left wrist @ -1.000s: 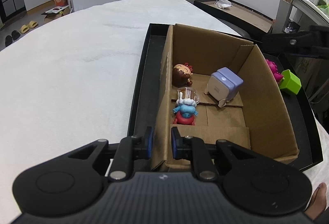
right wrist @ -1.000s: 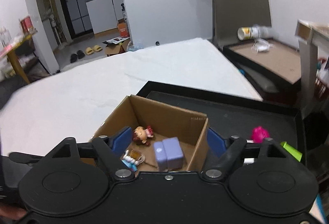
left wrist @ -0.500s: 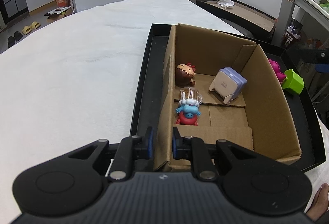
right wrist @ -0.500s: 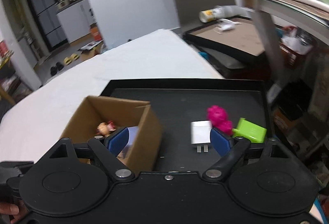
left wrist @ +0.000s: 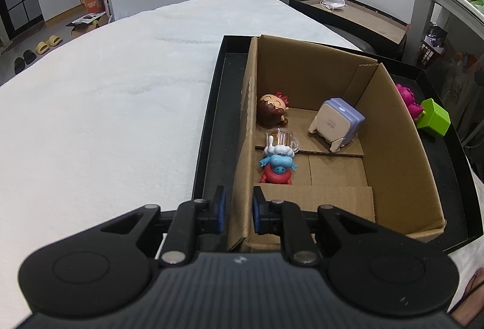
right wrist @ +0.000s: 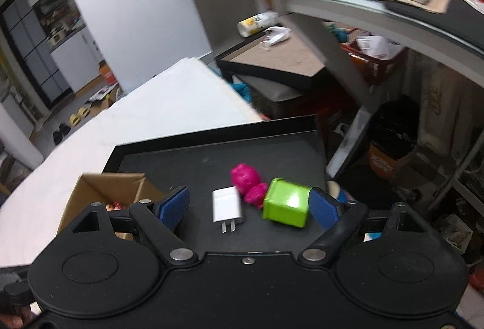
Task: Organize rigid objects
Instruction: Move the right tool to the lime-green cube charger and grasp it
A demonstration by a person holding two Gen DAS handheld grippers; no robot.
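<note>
My left gripper (left wrist: 237, 212) is shut on the near left wall of a cardboard box (left wrist: 393, 141) standing in a black tray (left wrist: 211, 129). Inside the box lie a brown-haired doll (left wrist: 272, 109), a tiny glass mug (left wrist: 282, 139), a blue and red figure (left wrist: 276, 167) and a lilac charger (left wrist: 335, 123). My right gripper (right wrist: 249, 209) is open and empty above the tray (right wrist: 181, 159), over a white plug adapter (right wrist: 227, 205), a pink pig toy (right wrist: 246, 179) and a green cube (right wrist: 286, 202). The pig (left wrist: 408, 96) and cube (left wrist: 434, 117) also show beyond the box in the left wrist view.
The tray rests on a white padded table (left wrist: 106, 105). A second black tray (right wrist: 281, 63) with a cup and mask stands behind. A cluttered shelf (right wrist: 378, 2) overhangs at the right. A small blue and white object (right wrist: 340, 193) lies behind the right fingertip.
My right gripper has swung right, away from over the box to over the adapter, pig and cube. My left gripper keeps its grip on the box wall.
</note>
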